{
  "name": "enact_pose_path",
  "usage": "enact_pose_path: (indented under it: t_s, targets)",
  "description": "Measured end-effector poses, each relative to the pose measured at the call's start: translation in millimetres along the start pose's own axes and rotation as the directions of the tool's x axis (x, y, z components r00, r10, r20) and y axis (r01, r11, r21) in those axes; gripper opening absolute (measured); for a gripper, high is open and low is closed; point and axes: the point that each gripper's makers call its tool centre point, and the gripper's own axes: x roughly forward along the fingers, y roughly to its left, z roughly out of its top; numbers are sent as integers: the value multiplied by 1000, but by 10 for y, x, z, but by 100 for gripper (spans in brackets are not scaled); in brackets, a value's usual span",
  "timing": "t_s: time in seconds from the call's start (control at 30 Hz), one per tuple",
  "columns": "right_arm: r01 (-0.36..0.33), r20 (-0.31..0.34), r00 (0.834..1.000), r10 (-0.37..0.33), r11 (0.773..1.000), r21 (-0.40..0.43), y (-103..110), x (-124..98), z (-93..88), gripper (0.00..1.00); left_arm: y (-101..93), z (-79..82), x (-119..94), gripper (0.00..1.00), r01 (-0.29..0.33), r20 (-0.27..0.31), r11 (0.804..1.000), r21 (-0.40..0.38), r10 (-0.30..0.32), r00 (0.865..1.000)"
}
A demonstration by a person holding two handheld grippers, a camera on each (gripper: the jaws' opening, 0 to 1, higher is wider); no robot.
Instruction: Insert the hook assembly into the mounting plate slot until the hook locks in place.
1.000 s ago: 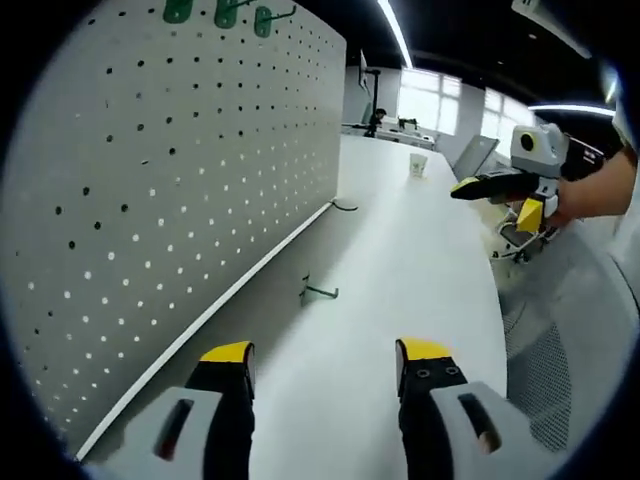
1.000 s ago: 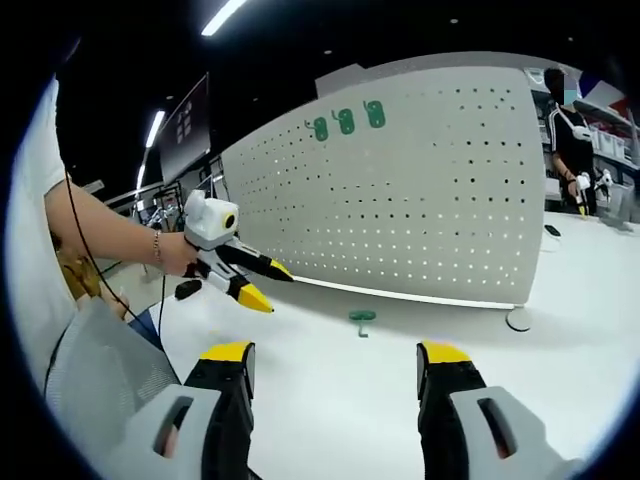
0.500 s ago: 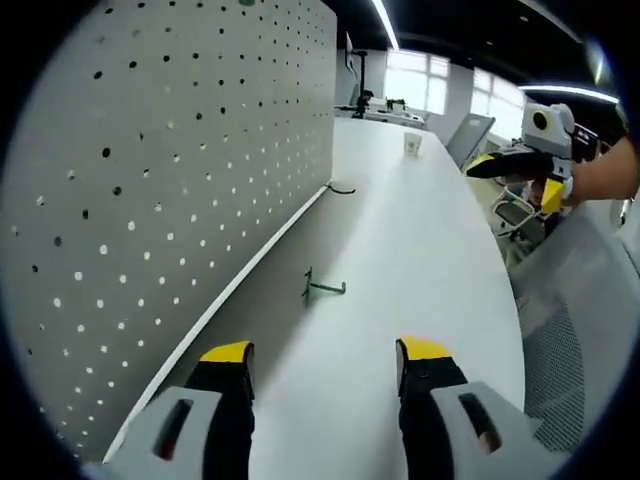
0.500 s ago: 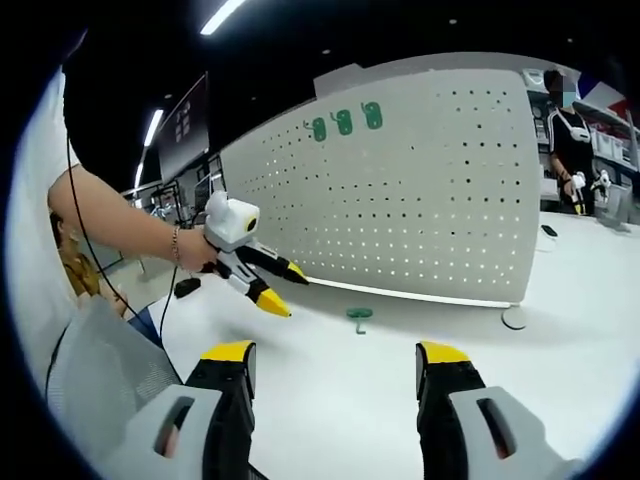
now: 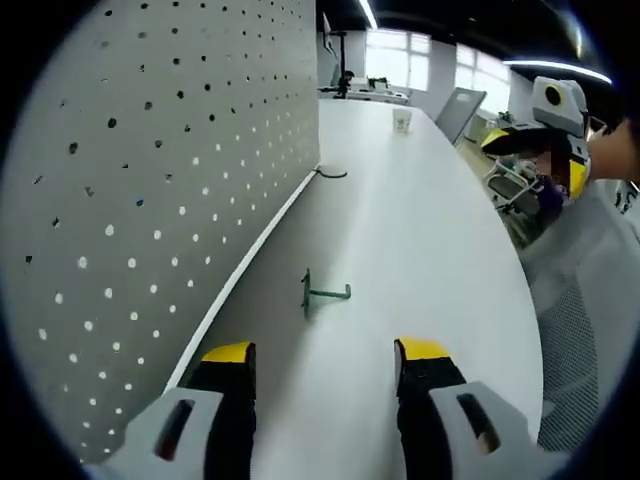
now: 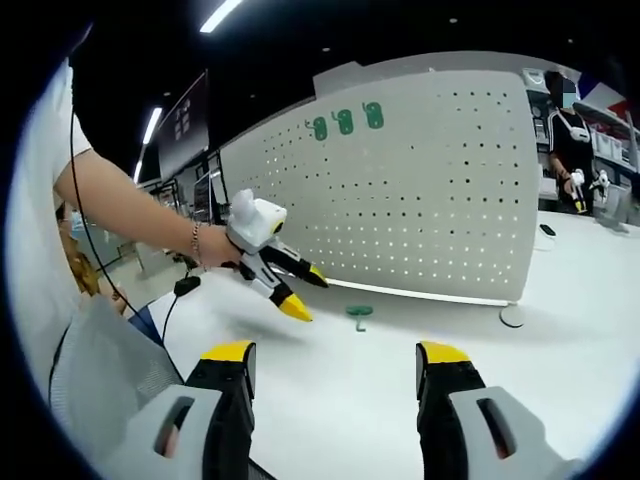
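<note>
A green hook [image 5: 322,294] lies on the white table [image 5: 420,230] near the foot of the grey pegboard [image 5: 170,150]. My left gripper [image 5: 325,352] is open, its yellow-tipped jaws just short of the hook, nothing between them. In the right gripper view the same hook [image 6: 359,315] lies by the pegboard [image 6: 430,200], and the left gripper [image 6: 296,291] hovers open just left of it, tips angled down. My right gripper [image 6: 335,354] is open and held back from the hook; it also appears at the upper right [image 5: 540,150] of the left gripper view. Three green hooks [image 6: 345,122] hang high on the board.
A black cable loop [image 5: 331,174] lies at the board's base farther along, and a paper cup [image 5: 402,120] stands at the far end. A round white disc [image 6: 513,317] lies by the board's right end. A person [image 6: 572,140] stands at the back right. A mesh chair [image 5: 580,330] borders the table edge.
My left gripper has moved forward and down toward the hook on the table, which now sits closer to its jaws. The right gripper has barely moved.
</note>
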Motion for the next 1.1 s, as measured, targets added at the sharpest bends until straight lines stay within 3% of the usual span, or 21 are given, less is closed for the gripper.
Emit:
enact_pose_path:
  t_s: [0.47,0.63,0.77,1.1]
  targets:
    - [10,5,1000,-10,1000,3,-8,-60,71,62,64,-20,235,59,38,-89,999,37,-34,995]
    - [15,-1,1000,-15,1000,12,-11,-73,42,62,87,45,303,59,43,-101,997,58,-36,994]
    - [15,-9,1000,-15,1000,15,-3,-88,25,62,75,16,376,58,55,-141,995,81,-43,989]
    - [37,-7,999,-37,999,27,-61,-133,17,61,35,41,514,55,96,-178,991,97,-77,981]
